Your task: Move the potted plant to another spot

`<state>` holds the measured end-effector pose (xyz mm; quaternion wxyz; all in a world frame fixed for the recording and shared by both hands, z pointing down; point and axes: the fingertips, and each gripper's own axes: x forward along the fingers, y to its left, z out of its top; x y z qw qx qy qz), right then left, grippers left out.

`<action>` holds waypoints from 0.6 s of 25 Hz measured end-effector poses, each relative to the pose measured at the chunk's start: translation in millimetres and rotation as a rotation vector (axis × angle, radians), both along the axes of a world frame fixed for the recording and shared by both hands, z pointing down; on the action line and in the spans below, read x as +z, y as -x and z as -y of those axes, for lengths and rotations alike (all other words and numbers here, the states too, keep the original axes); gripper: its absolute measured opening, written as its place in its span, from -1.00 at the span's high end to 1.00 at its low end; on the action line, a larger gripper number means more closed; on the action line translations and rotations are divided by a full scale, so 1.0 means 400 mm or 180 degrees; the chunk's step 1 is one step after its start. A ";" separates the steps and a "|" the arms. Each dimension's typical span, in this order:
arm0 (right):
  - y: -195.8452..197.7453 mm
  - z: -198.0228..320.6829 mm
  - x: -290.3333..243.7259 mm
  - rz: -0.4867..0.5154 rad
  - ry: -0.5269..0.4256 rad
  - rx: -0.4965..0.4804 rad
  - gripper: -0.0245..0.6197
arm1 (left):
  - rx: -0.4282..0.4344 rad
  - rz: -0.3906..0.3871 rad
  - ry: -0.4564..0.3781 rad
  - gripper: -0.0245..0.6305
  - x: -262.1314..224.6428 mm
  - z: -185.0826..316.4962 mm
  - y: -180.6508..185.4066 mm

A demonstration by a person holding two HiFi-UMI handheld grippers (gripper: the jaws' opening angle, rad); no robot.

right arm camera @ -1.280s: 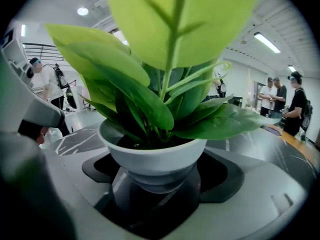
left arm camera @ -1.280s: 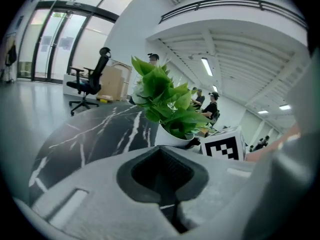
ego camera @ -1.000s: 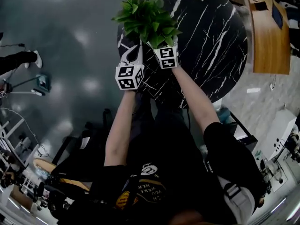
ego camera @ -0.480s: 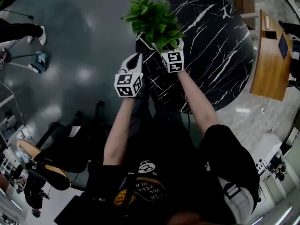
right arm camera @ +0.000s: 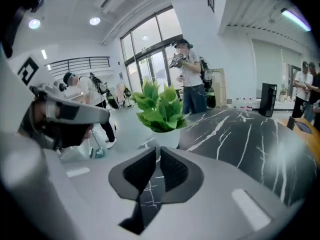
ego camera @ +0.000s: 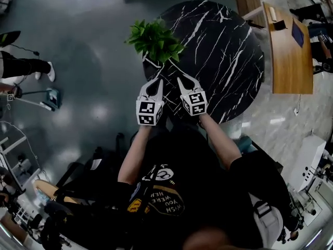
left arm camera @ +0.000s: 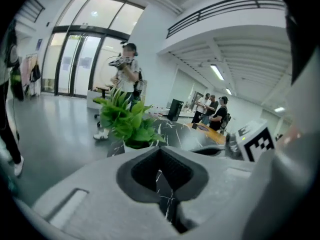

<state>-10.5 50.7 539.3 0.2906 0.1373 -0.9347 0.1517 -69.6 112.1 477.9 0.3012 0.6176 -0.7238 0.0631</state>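
One change: right hand-held gripper released potted plant, backed off, nearly closed; left hand-held gripper clenched, empty.

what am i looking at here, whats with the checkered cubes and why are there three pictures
There is no robot here. A person wears a camera on the head and holds a hand tool with a two-jaw claw in each hand. The head view looks down on both, the left claw and the right claw. The patterned cubes are part of those tools. The other two pictures come from a camera riding on each claw, looking out along its jaws. On the round black marble-look table stands a potted plant, green leaves in a white pot, near the table's edge. Neither claw holds anything. Both pairs of jaws are together with only tabletop showing past them, and the plant stands free just ahead.
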 end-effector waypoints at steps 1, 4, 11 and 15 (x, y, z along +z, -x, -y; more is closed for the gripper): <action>-0.021 -0.012 -0.051 0.0077 0.0008 0.0074 0.89 | 0.0081 0.0118 -0.0016 0.91 -0.030 0.000 -0.019; -0.049 -0.036 -0.180 0.0318 0.0004 0.0215 0.91 | 0.0128 0.0168 -0.0152 0.91 -0.098 0.013 -0.054; 0.003 -0.033 -0.366 0.0683 -0.0240 0.0130 0.91 | 0.0281 0.0334 -0.0380 0.91 -0.233 0.072 -0.066; 0.042 -0.017 -0.406 0.0784 -0.0293 0.0083 0.91 | 0.0194 0.0343 -0.0514 0.91 -0.269 0.095 -0.040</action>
